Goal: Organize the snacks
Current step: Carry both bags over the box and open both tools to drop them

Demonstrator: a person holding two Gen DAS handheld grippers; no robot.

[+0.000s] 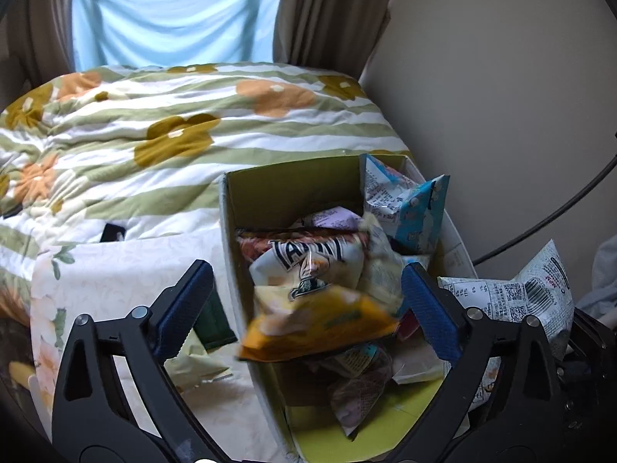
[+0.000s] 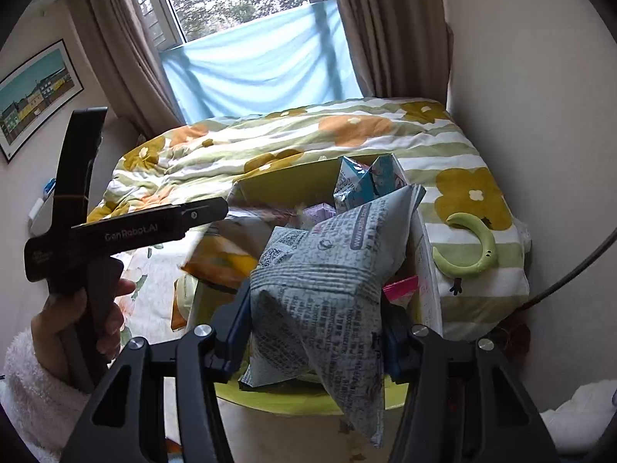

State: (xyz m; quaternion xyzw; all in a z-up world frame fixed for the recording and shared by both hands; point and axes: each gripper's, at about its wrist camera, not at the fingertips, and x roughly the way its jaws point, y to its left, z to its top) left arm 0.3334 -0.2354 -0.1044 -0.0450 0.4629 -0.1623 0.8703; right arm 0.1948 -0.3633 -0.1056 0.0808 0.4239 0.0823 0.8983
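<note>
Filling the open cardboard box (image 1: 270,185); left gripper (image 1: 308,305) wide, blurred yellow-orange snack bag (image 1: 320,328) unpinched between; right gripper (image 2: 314,332) clamps grey printed packet (image 2: 327,285); next, lower it in.

Your left gripper (image 1: 308,301) is matte black, with two broad curved arms, each cut through by a teardrop-shaped slot. Round silver screws mark the pivots. Its fingers (image 1: 184,308) end in dark blue pads with a fine ribbed texture. Your right gripper (image 2: 314,328) has the same build: black arms, silver screw heads, blue pads at the tips. From the right wrist view, the left tool's black body carries white lettering reading "GenRobot.AI". Your left hand (image 2: 83,308) comes out of a fluffy white sleeve (image 2: 34,382).
</note>
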